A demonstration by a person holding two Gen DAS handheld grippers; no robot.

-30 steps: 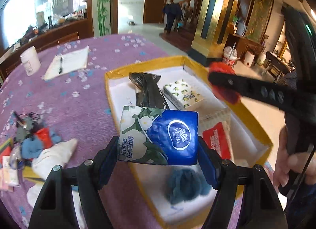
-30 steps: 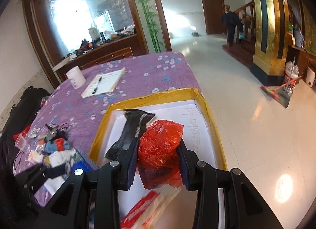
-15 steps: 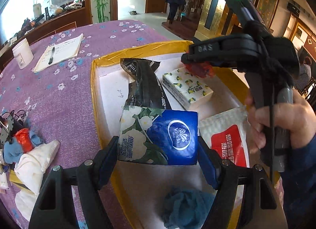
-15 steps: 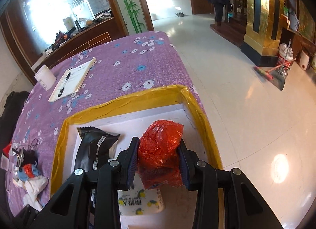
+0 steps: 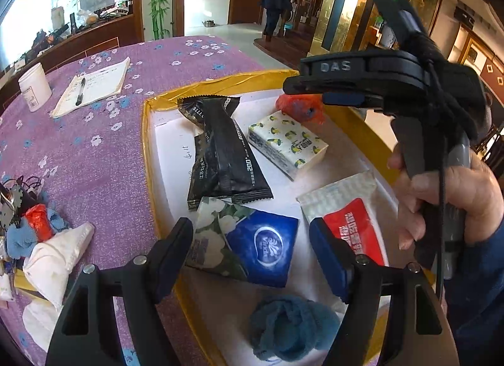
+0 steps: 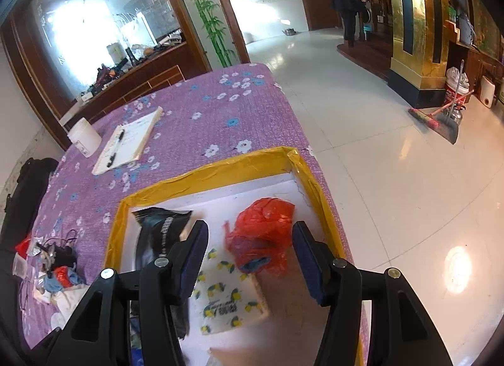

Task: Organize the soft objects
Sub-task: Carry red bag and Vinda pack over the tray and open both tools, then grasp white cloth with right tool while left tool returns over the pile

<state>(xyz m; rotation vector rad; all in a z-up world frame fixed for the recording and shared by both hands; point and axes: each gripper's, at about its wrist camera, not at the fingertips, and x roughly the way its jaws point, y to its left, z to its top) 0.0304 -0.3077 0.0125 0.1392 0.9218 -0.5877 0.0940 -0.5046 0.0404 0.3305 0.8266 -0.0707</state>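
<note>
Now both grippers are spread wide: nothing is held by the left gripper (image 5: 250,249), the blue tissue pack (image 5: 249,243) lying loose in the yellow-rimmed tray (image 5: 146,158); the red bag (image 6: 263,233) is released between the right gripper (image 6: 250,255) pads.

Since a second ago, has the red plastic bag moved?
Yes. The red plastic bag left the right gripper, now lying near the tray's far right corner.

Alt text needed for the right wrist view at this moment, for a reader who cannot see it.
The open right gripper hovers over a yellow-rimmed tray on a purple floral tablecloth, its fingers on either side of a crumpled red plastic bag without touching it. A black packet and a lemon-print tissue pack also lie in the tray.
</note>
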